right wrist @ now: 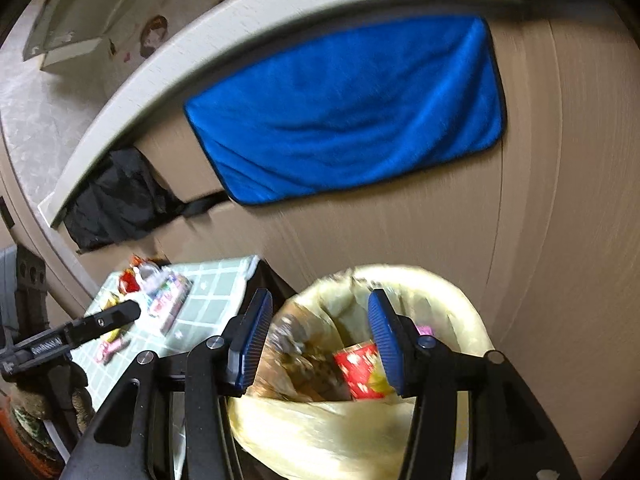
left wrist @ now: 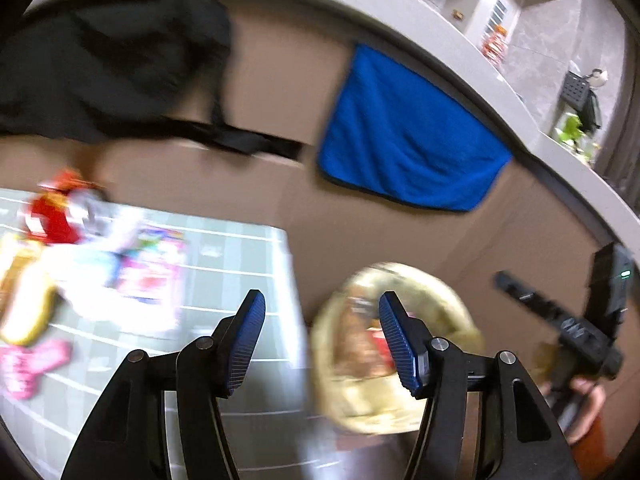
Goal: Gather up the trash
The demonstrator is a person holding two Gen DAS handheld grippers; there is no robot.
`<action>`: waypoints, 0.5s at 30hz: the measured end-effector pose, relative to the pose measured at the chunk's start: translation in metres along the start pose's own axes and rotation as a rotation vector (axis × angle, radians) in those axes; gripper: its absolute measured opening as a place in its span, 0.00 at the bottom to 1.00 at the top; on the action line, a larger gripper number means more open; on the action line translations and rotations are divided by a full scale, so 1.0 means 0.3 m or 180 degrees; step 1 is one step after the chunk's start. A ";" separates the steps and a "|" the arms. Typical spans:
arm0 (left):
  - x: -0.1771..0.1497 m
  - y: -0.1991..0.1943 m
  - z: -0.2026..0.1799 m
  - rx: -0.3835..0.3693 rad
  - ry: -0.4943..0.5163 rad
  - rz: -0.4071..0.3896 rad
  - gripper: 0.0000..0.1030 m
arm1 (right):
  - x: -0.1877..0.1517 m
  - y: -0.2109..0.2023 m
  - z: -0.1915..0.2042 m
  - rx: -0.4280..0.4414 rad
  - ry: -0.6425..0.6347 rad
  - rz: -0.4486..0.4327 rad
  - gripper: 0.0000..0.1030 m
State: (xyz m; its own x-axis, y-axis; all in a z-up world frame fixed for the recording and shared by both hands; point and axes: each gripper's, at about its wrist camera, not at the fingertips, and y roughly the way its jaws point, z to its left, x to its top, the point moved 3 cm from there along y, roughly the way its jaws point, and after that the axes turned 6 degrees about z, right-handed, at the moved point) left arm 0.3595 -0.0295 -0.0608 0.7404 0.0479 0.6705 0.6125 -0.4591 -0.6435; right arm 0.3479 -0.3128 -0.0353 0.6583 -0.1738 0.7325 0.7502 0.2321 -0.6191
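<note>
**Both grippers empty over table and bin**

The left gripper [left wrist: 322, 320] stood with its blue pads [left wrist: 248, 344] apart and nothing between them, hanging over the edge of the checked green tablecloth [left wrist: 240, 248]. That whole view was smeared, so the wrappers [left wrist: 100, 264] heaped on the cloth to the left read only as patches of red, pink, white and yellow; what each one was could not be told. Off to the right of the cloth sat the bin with its pale yellow bag [left wrist: 452, 292], lower than the table and just beside it.

The right gripper [right wrist: 320, 332] was held above that yellow bag [right wrist: 460, 312], jaws wide, pads [right wrist: 380, 340] gripping nothing. Down inside lay a red packet [right wrist: 360, 368] against brown crumpled rubbish [right wrist: 304, 360], trash already in. In the same view the left gripper's black finger [right wrist: 116, 318] reached across the litter on the table [right wrist: 216, 280].

Behind it all a blue towel [right wrist: 352, 108] hung flat on the tan panel [right wrist: 560, 200], with a black bag [right wrist: 116, 196] slumped to its left under the pale ledge [right wrist: 240, 20]. A person's hand [left wrist: 584, 404] showed at the right gripper's handle.
</note>
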 end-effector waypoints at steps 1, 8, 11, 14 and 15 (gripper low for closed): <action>-0.003 -0.030 0.036 0.0094 -0.0016 -0.0050 0.58 | 0.003 -0.007 0.016 0.0006 -0.0008 -0.0051 0.47; -0.011 -0.202 0.382 0.0621 -0.0280 -0.0232 0.58 | -0.022 0.041 0.202 0.0407 -0.0101 -0.0027 0.47; 0.009 -0.245 0.538 0.0691 -0.0435 -0.0258 0.58 | -0.055 0.096 0.299 0.0536 -0.0208 0.0089 0.47; 0.071 -0.226 0.646 0.0520 -0.0566 -0.0185 0.59 | -0.085 0.148 0.386 0.0588 -0.0350 0.0206 0.47; 0.098 -0.211 0.669 0.0464 -0.0584 -0.0142 0.61 | -0.091 0.165 0.411 0.0606 -0.0394 0.0250 0.47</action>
State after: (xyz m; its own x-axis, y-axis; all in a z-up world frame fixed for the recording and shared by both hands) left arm 0.3980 0.1791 -0.0743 0.7416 0.2317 0.6296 0.6693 -0.3207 -0.6702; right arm 0.3594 -0.1785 -0.0510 0.6927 -0.0322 0.7205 0.6640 0.4185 -0.6196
